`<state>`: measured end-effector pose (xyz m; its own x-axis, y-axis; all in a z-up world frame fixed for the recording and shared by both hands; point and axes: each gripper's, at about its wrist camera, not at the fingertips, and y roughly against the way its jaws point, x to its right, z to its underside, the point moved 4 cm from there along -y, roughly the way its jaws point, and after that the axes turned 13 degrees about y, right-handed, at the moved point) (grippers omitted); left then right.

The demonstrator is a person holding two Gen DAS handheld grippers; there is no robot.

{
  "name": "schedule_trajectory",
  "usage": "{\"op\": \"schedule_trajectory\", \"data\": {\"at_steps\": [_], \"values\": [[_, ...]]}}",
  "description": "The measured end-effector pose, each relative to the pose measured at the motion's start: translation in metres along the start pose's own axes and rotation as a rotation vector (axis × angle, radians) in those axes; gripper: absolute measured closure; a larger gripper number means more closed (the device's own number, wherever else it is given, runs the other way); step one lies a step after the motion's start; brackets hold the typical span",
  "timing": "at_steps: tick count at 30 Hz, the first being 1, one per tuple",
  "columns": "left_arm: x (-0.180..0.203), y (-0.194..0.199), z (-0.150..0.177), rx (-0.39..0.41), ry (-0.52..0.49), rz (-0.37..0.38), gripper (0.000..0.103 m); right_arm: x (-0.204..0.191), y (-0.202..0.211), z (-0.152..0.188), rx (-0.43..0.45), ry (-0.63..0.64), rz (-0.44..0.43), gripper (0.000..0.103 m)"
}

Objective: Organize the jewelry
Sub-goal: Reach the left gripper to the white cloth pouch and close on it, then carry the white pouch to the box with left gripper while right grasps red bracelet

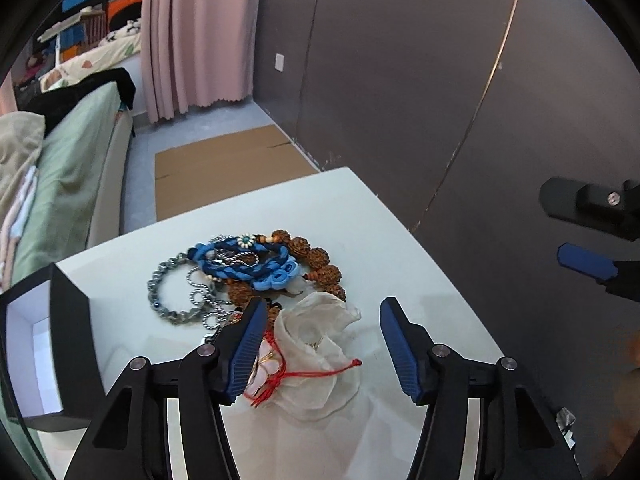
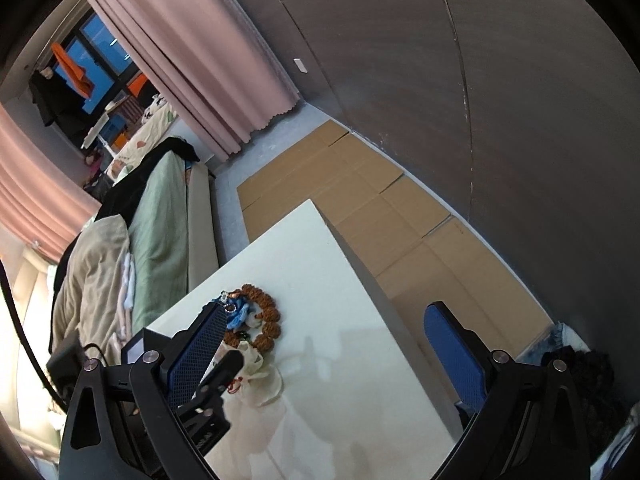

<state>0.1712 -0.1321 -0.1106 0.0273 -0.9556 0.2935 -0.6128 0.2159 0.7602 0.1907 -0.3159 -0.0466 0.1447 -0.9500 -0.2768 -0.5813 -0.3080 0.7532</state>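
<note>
A heap of jewelry lies on the white table [image 1: 400,248]: a blue braided cord piece [image 1: 256,266], a brown seed-bead bracelet [image 1: 320,264], a grey bead bracelet [image 1: 168,296], a silver chain [image 1: 208,304]. A sheer white pouch [image 1: 320,344] with a red drawstring [image 1: 304,374] lies in front of the heap. My left gripper [image 1: 322,340] is open, its fingers on either side of the pouch, just above it. My right gripper [image 2: 324,352] is open and empty above the table's right part. The heap also shows in the right wrist view [image 2: 256,320].
An open black box with a white inside [image 1: 52,340] stands at the table's left edge. A bed with green and beige covers [image 1: 60,184] is to the left. Flat cardboard [image 2: 380,208] lies on the floor by the dark wall [image 1: 440,80]. Pink curtains [image 1: 192,32] hang behind.
</note>
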Motion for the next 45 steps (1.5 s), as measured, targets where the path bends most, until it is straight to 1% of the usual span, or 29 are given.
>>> {"op": "schedule_trajectory", "data": {"at_steps": [1, 2, 3, 4, 5, 7, 8, 12, 14, 20, 21, 23, 24, 26, 28, 34, 37, 39, 43, 45], "values": [[0.001, -0.003, 0.001, -0.008, -0.005, -0.004, 0.046, 0.000, -0.001, -0.001, -0.002, 0.000, 0.000, 0.003], [0.001, -0.006, 0.001, -0.015, -0.010, -0.006, 0.055, 0.000, -0.002, -0.001, -0.005, 0.001, 0.001, 0.003], [0.001, -0.009, 0.003, -0.029, -0.016, -0.008, 0.060, 0.000, -0.003, -0.001, -0.008, 0.003, 0.001, 0.003], [0.001, -0.012, 0.004, -0.042, -0.019, -0.011, 0.072, -0.001, -0.003, -0.001, -0.008, 0.004, 0.001, 0.003], [0.000, -0.014, 0.005, -0.052, -0.022, -0.014, 0.086, -0.002, -0.004, -0.001, -0.010, 0.006, 0.001, 0.003], [-0.001, -0.013, 0.007, -0.058, -0.028, -0.020, 0.099, -0.004, -0.005, -0.001, -0.015, 0.012, 0.000, 0.003], [-0.002, -0.011, 0.007, -0.049, -0.029, -0.018, 0.101, -0.006, -0.006, -0.001, -0.017, 0.017, -0.001, 0.003], [-0.007, 0.008, -0.002, 0.014, -0.005, 0.028, 0.103, -0.011, -0.010, 0.001, -0.025, 0.034, -0.006, 0.003], [-0.013, 0.018, -0.007, 0.031, 0.029, 0.056, 0.103, -0.014, -0.012, 0.002, -0.030, 0.041, -0.009, 0.003], [-0.041, 0.042, -0.018, 0.074, 0.117, 0.079, 0.103, -0.030, -0.017, 0.009, -0.048, 0.076, -0.022, 0.004], [-0.044, 0.046, -0.019, 0.084, 0.123, 0.080, 0.103, -0.033, -0.019, 0.010, -0.052, 0.081, -0.031, 0.006], [-0.049, 0.052, -0.022, 0.097, 0.130, 0.082, 0.103, -0.041, -0.024, 0.013, -0.071, 0.092, -0.057, 0.016], [-0.052, 0.055, -0.022, 0.104, 0.133, 0.081, 0.103, -0.044, -0.027, 0.015, -0.081, 0.095, -0.066, 0.019], [-0.060, 0.060, -0.024, 0.114, 0.146, 0.083, 0.103, -0.052, -0.034, 0.019, -0.105, 0.101, -0.092, 0.027], [-0.066, 0.066, -0.026, 0.128, 0.159, 0.084, 0.103, -0.060, -0.040, 0.023, -0.123, 0.104, -0.114, 0.031], [-0.087, 0.080, -0.029, 0.153, 0.186, 0.078, 0.103, -0.084, -0.061, 0.036, -0.189, 0.118, -0.165, 0.031], [-0.095, 0.086, -0.028, 0.163, 0.198, 0.076, 0.103, -0.091, -0.070, 0.041, -0.213, 0.121, -0.173, 0.032], [-0.099, 0.089, -0.028, 0.170, 0.204, 0.072, 0.103, -0.094, -0.077, 0.045, -0.235, 0.114, -0.180, 0.035], [-0.106, 0.095, -0.028, 0.175, 0.215, 0.072, 0.103, -0.098, -0.089, 0.053, -0.273, 0.102, -0.174, 0.048], [-0.109, 0.097, -0.028, 0.177, 0.220, 0.072, 0.103, -0.098, -0.097, 0.056, -0.292, 0.099, -0.160, 0.050]]}}
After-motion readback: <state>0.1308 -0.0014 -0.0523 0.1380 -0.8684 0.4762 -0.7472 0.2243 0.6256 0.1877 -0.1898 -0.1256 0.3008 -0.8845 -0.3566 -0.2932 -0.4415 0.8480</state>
